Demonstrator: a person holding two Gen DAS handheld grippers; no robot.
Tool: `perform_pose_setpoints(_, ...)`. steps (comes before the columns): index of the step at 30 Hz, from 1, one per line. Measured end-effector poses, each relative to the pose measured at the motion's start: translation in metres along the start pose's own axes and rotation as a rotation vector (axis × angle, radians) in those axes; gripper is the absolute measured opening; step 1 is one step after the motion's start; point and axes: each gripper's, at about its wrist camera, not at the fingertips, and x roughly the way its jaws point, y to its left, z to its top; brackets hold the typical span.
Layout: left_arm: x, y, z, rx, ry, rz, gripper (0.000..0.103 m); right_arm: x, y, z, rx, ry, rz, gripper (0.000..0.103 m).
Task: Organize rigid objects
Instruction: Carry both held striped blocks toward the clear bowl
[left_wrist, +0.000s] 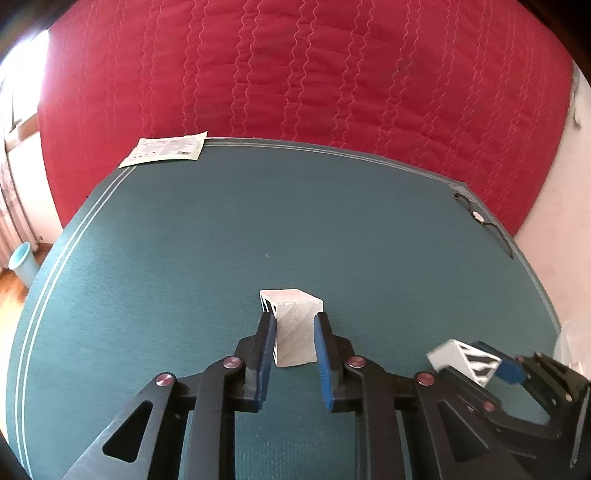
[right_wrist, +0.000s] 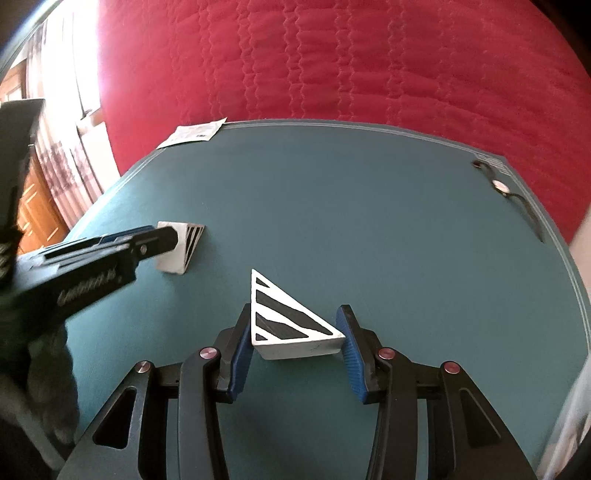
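Presently we list, left to right.

Item one, far left of the left wrist view: a pale blue cup on the floor beside the table. We cannot see into it. It is the only container we find, and none stands on the table.

Item two, upper left: a flat paper packet overhanging the table's far corner.

Item three, lower centre: a white wedge block, standing on the table, clamped by the left gripper. The pads press its sides.

Item four, lower centre of the right wrist view: a second wedge with a black-striped triangular face, held by the right gripper, which is closed on it. One pad meets a flat side, the other only the sharp tip.

Item five, upper right: a small dark object with a cord near the table edge.

Risks, in our judgement: the striped wedge could pivot or squirt out of that point contact if lifted or swung quickly. The two grippers work close together and could knock each other's block.
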Motion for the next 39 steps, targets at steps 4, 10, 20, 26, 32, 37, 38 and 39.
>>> perform_pose_setpoints(4, 0.003, 0.002, -0.001, -0.010, 0.012, 0.008, 0.022, -0.021, -0.010, -0.012, 0.024, -0.017, 0.003, 0.045)
perform_pose_setpoints(10, 0.006, 0.000, -0.005, -0.011, 0.012, 0.018, 0.025, -0.041, -0.019, -0.030, 0.056, -0.026, 0.018, 0.045)
perform_pose_setpoints(20, 0.017, 0.006, -0.004, -0.050, 0.031, 0.021, 0.055, -0.062, -0.023, -0.056, 0.091, -0.029, 0.042, 0.045)
perform_pose_setpoints(26, 0.028, 0.001, 0.003, -0.017, 0.028, 0.048, 0.048, -0.065, -0.027, -0.063, 0.111, -0.038, 0.053, 0.045)
perform_pose_setpoints(32, 0.029, -0.006, 0.002, 0.030, 0.024, 0.029, 0.036, -0.069, -0.032, -0.067, 0.123, -0.044, 0.045, 0.045)
perform_pose_setpoints(37, 0.019, -0.004, -0.002, 0.028, 0.007, -0.009, 0.035, -0.080, -0.040, -0.068, 0.140, -0.071, 0.031, 0.045)
perform_pose_setpoints(38, 0.016, -0.005, -0.003, 0.029, 0.001, -0.015, 0.035, -0.082, -0.044, -0.068, 0.145, -0.076, 0.028, 0.045)
perform_pose_setpoints(39, 0.014, -0.006, -0.003, 0.032, -0.005, -0.018, 0.035, -0.084, -0.046, -0.068, 0.148, -0.090, 0.023, 0.045)
